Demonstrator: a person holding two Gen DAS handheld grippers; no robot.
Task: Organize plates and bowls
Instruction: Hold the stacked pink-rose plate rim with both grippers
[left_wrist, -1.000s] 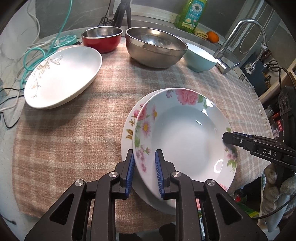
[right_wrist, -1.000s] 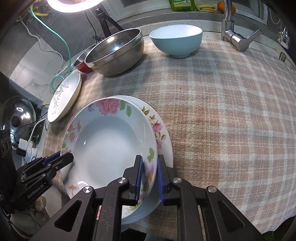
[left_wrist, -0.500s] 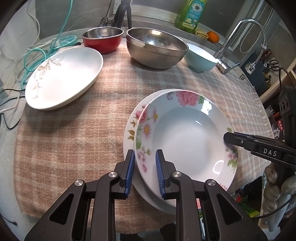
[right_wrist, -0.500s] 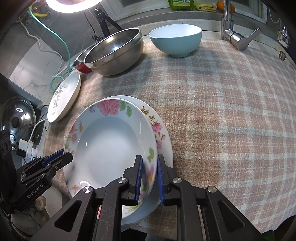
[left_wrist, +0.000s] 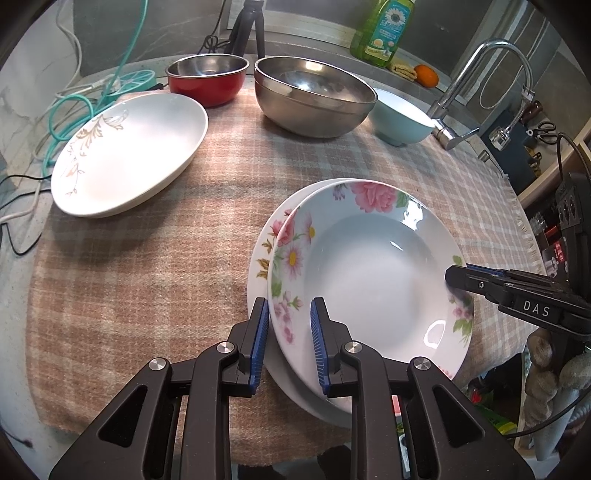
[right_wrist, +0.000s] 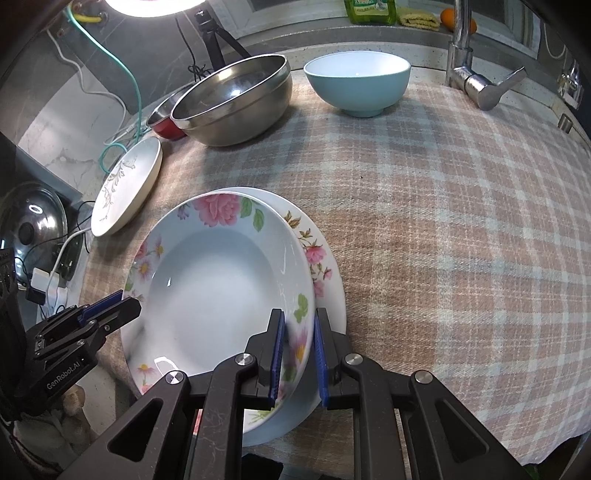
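Now we hold top plate (left_wrist: 365, 273) by opposite rims: left tongs (left_wrist: 289, 334) and right tongs (right_wrist: 298, 350) both clamped on it, over lower plate (right_wrist: 325, 266) on tabletop (right_wrist: 461, 229). Risk, we judge: uneven release tilts plate, glazed rim slips, chips lower plate; stack overhangs near edge.

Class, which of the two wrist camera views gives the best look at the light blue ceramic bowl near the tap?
The right wrist view: the light blue ceramic bowl stands whole and unobstructed there, with rim, white inside and foot visible. In the left wrist view the same bowl is partly hidden behind the large stainless steel bowl.
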